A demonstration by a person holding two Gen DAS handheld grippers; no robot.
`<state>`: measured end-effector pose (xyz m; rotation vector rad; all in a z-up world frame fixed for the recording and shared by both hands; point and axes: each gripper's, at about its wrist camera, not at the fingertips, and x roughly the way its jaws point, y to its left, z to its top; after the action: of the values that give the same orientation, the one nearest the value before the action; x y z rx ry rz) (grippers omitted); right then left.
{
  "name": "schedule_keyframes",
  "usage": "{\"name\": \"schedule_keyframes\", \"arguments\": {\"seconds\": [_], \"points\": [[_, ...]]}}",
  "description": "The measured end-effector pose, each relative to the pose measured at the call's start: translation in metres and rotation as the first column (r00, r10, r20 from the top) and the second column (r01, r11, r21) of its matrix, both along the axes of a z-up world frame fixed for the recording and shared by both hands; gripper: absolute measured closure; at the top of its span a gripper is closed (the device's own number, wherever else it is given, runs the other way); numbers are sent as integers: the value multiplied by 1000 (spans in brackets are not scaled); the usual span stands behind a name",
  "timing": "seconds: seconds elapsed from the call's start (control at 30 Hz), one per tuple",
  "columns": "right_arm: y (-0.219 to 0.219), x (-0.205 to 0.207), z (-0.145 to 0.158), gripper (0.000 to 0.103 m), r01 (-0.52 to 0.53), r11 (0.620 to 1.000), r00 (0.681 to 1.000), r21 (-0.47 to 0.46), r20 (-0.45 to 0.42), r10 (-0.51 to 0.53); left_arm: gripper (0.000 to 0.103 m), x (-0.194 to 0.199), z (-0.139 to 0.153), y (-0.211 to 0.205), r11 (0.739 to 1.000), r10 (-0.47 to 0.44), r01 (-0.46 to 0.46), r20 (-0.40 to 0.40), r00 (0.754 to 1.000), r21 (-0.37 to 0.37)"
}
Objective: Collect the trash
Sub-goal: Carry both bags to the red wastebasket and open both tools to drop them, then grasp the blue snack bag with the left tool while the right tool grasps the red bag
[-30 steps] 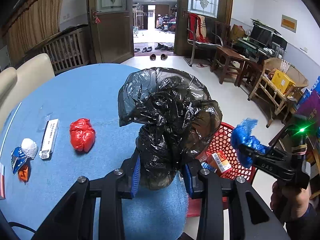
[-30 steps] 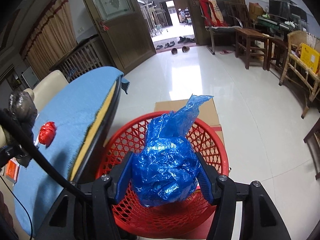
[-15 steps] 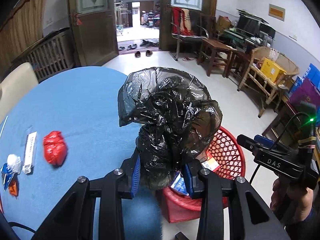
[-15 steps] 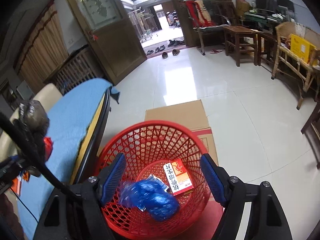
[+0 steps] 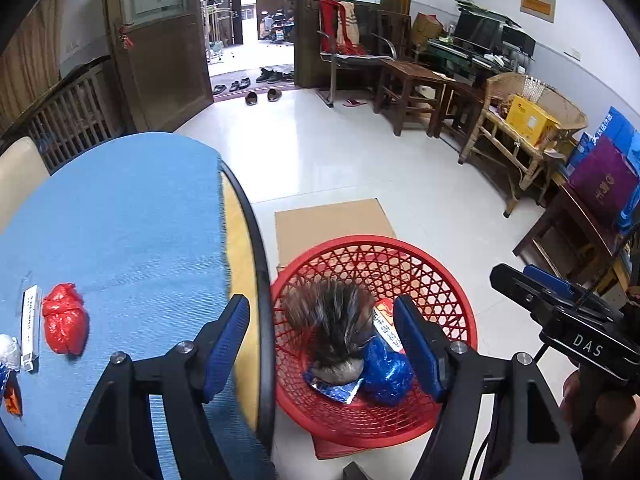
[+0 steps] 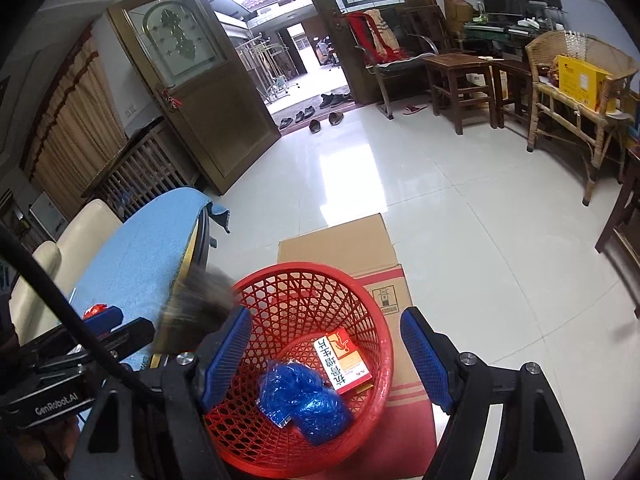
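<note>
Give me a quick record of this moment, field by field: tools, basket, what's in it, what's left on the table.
left tool: open, above the basket
right tool: open, above the basket
black bag: motion-blurred, falling into the basket
red basket: on the floor beside the table, in front of a cardboard box
basket contents: blue bag, orange carton
blue table: red wad, white box, small wrappers

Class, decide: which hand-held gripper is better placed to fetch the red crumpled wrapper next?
Left hand-held gripper: it is open, and the red wrapper lies on the blue table on its side.
</note>
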<state>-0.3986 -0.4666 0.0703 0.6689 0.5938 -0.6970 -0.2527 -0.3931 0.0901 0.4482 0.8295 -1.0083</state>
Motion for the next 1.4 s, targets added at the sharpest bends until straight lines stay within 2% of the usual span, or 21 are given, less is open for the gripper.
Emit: {"name": "schedule_keyframes", "arguments": {"seconds": [0.23, 0.47, 0.7, 0.83, 0.87, 1.07, 1.13, 1.23, 1.4], "points": [[11, 13, 2, 24, -28, 1000, 1000, -1, -7, 28, 26, 33, 13, 48, 993, 111, -110, 8, 994, -50], [39, 46, 6, 23, -119, 993, 993, -12, -22, 119, 25, 70, 3, 131, 956, 291, -290, 2, 957, -50], [86, 94, 9, 23, -257, 966, 965, -25, -54, 256, 25, 107, -17, 224, 876, 478, -479, -40, 877, -47], [120, 123, 13, 23, -343, 938, 937, -43, -77, 339, 25, 130, -23, 270, 815, 575, -577, -45, 817, -56], [127, 128, 13, 23, -360, 932, 931, -45, -82, 355, 25, 137, -25, 284, 792, 606, -608, -47, 794, -57], [169, 160, 12, 23, -458, 887, 885, -53, -116, 450, 25, 177, -30, 346, 696, 711, -715, -79, 699, -71], [180, 168, 11, 23, -482, 874, 872, -53, -123, 474, 23, 191, -30, 355, 679, 727, -731, -78, 682, -63], [193, 177, 11, 23, -509, 859, 857, -53, -128, 499, 23, 215, -30, 361, 680, 725, -731, -89, 683, -58], [206, 185, 13, 23, -537, 842, 839, -56, -137, 526, 23, 255, -19, 370, 650, 745, -755, -120, 656, -91]]}}
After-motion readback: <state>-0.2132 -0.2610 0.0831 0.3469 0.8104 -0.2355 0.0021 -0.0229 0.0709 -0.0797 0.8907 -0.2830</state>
